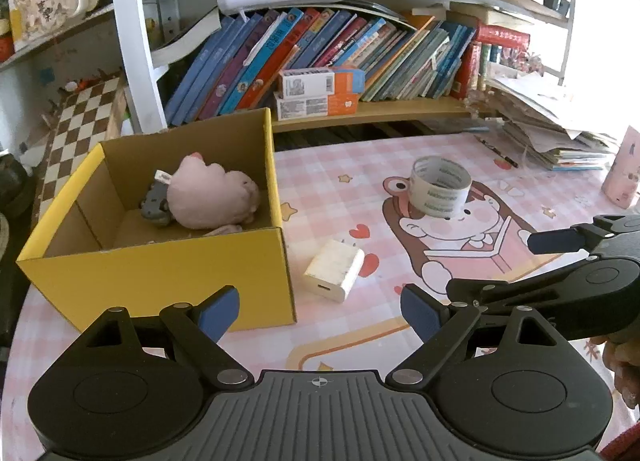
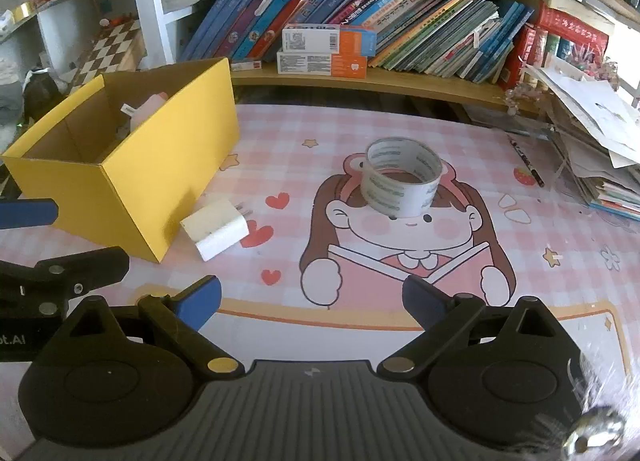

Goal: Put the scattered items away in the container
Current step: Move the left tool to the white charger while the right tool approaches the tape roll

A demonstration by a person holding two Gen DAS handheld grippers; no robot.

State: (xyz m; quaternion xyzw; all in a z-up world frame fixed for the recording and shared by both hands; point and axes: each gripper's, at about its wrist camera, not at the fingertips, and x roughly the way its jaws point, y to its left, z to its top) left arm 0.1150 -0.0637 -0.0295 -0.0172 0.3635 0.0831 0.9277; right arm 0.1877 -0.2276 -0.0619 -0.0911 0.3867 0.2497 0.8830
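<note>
A: Left wrist view: left gripper (image 1: pixel 320 311) spread wide, holding nothing. Pink plush (image 1: pixel 212 197) and a small grey item (image 1: pixel 154 207) already inside the yellow box (image 1: pixel 160 273); white charger (image 1: pixel 335 269) just beside its wall.

B: Right wrist view: right gripper (image 2: pixel 312 301) spread too, empty. Tape roll (image 2: pixel 401 177) out on the mat (image 2: pixel 560 221), well apart from the box. Risk, likely: clipping the box wall while reaching for the charger; the other gripper crowding the left side.

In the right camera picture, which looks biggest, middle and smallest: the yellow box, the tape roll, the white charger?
1. yellow box
2. tape roll
3. white charger
Tape and charger look close; the charger sits slightly nearer.
</note>
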